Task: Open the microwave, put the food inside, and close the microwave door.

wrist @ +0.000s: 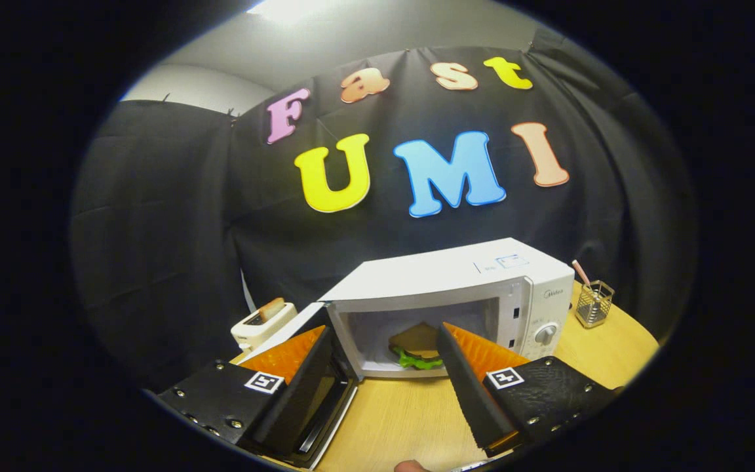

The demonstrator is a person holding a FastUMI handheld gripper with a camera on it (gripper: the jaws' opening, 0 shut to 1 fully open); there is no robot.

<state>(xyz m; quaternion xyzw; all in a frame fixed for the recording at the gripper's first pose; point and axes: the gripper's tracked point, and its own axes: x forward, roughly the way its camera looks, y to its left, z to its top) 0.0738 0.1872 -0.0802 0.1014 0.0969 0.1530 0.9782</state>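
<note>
Gripper view is showing the gripper [384,341] hanging with its fingers spread wide and holding nothing, above the wooden table [404,413]. Just beyond them, at twelve o'clock, the white microwave [482,288] is standing with its door [312,380] swung out toward nine o'clock. The sandwich [417,345] is lying inside the cavity. A toaster [261,324] is sitting at ten o'clock, a wire holder [594,305] at two o'clock.

The tool's [384,341] right finger [466,387] covers part of the sandwich [417,344] inside the microwave [456,288]. Its left finger [299,387] hides much of the open door [325,413]. The panel markings are too small to tell.
</note>
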